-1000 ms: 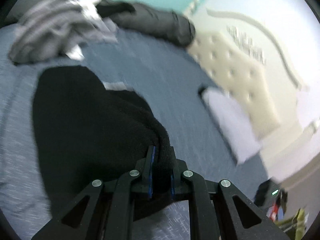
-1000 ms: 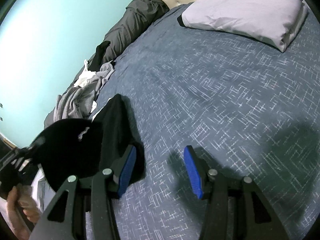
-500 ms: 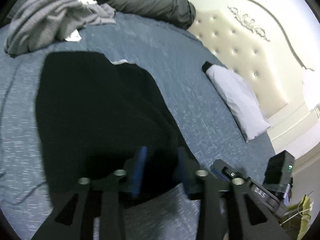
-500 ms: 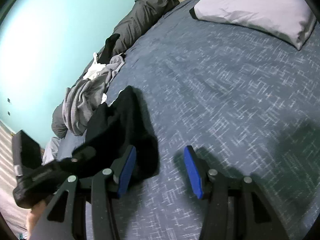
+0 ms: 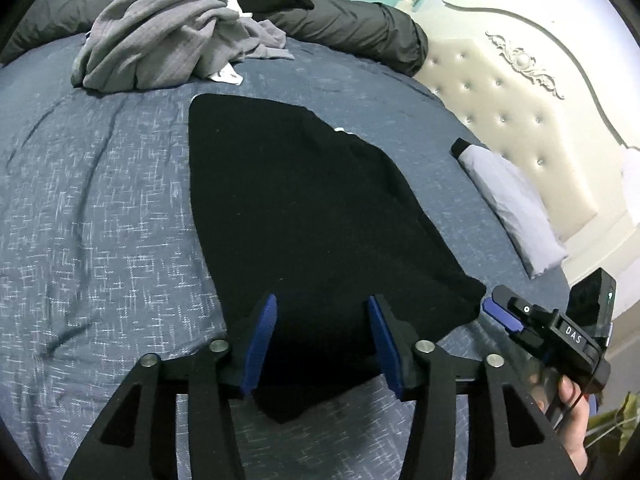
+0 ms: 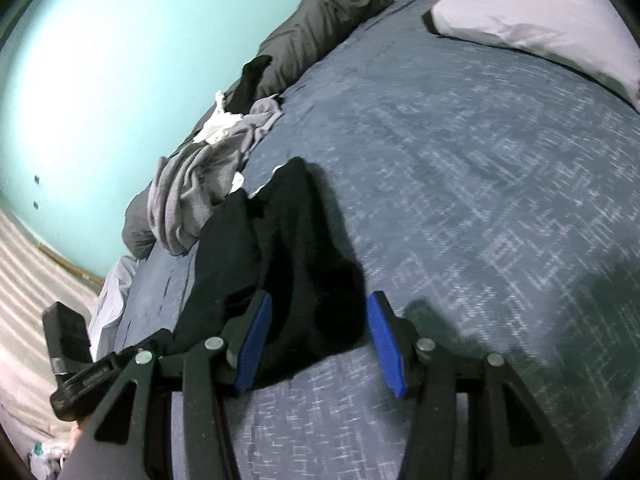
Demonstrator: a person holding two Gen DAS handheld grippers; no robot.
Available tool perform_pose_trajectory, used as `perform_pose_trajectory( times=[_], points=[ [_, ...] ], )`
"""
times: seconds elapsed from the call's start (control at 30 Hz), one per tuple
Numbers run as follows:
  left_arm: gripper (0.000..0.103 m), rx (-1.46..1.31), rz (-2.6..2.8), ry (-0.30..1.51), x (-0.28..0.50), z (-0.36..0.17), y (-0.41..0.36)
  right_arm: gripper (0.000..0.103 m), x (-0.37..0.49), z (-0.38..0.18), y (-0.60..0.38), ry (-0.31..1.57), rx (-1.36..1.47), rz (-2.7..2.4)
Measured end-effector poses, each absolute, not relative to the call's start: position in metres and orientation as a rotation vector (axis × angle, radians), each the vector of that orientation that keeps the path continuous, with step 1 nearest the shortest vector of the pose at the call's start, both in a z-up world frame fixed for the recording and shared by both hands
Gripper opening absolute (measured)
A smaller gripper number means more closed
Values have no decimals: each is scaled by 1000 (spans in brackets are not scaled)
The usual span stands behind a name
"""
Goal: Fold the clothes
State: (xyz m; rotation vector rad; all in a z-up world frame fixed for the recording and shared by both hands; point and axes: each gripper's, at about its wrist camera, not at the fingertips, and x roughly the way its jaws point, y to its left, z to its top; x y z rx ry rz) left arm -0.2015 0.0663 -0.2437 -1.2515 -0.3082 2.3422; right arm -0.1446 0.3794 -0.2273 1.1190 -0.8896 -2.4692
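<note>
Black garment (image 5: 304, 216) lies folded near the bed's (image 5: 100, 208) front edge, left gripper (image 5: 322, 344) just opened off it, right gripper (image 6: 316, 344) half-open and empty, grey pile (image 5: 168, 32) still waiting.

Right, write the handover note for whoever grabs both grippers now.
Left gripper: open, its jaws have just been opening; it let go of the black garment, which lies below and between the pads, not pinched.
Right gripper: open, empty, over the garment's near corner.
Garment: lying on the blue bed, partly folded, edges uneven.
Grey clothes pile: unfolded, at the far edge by the dark duvet.
Done: a first fold, released.
Left: finish and square the black garment, then probably the pile.
</note>
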Motion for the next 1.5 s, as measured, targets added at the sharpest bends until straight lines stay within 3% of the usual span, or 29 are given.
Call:
perform_pose_trajectory(
  times=[0.27, 0.47, 0.97, 1.07, 1.37, 1.43, 1.5],
  points=[
    [54, -1210, 2331, -295, -200, -241, 53, 51, -163, -217, 364, -862, 1116, -2403],
    [59, -1204, 2324, -330, -202, -250, 41, 51, -221, -211, 354, -711, 1227, -2360],
    [60, -1199, 2300, -338, -202, -256, 42, 48, -338, -232, 295, -243, 1453, -2317],
    [60, -1199, 2296, -338, -202, -257, 42, 39, -350, -237, 288, -180, 1485, -2332],
    [60, -1199, 2293, -329, -202, -257, 44, 37, -372, -253, 266, -8, 1584, -2263],
    [61, -1200, 2292, -328, -202, -257, 44, 29, -370, -252, 259, 51, 1581, -2259],
    [61, -1201, 2292, -327, -202, -257, 44, 12, -365, -254, 251, 102, 1571, -2242]
  ],
)
